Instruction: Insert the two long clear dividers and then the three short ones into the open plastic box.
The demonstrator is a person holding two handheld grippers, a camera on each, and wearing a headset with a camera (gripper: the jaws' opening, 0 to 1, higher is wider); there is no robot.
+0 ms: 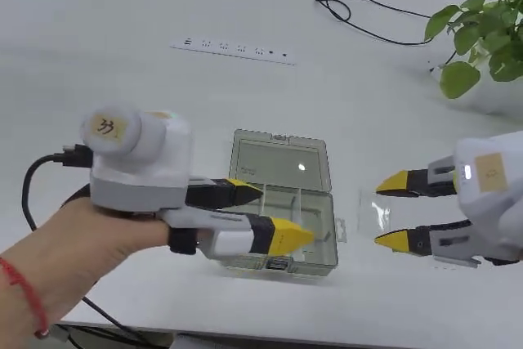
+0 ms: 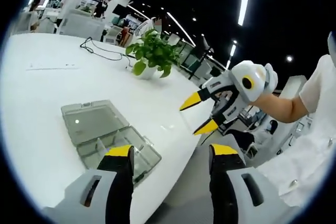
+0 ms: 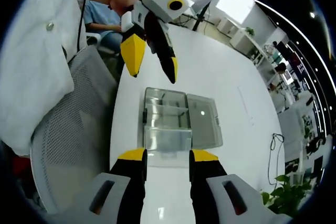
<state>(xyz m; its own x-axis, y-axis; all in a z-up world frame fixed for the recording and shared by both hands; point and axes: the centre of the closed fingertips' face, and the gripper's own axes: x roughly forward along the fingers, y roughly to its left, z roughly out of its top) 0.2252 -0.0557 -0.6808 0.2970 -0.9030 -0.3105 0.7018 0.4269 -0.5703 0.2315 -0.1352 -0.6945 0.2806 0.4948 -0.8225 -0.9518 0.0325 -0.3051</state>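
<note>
Sitting open near the front edge of the white tabletop (image 1: pixel 122 96), the clear plastic box (image 1: pixel 282 226) has its lid (image 1: pixel 280 161) folded flat behind it and clear partitions visible in its tray. A flat clear divider (image 3: pixel 168 141) lies on the tabletop just beside the box, on its right in the head view. The left tongs (image 1: pixel 285 214), held in a hand (image 1: pixel 82 234), hover over the box with their yellow-tipped jaws apart and nothing between them. The right tongs (image 1: pixel 377 215) hang over the loose divider, jaws likewise spread and gripping nothing; whether their tips touch the sheet cannot be told. Farther back lie a white power strip (image 1: pixel 237 46) and a looped black cable (image 1: pixel 359 6), with a potted plant (image 1: pixel 482 30) at the far right.
</note>
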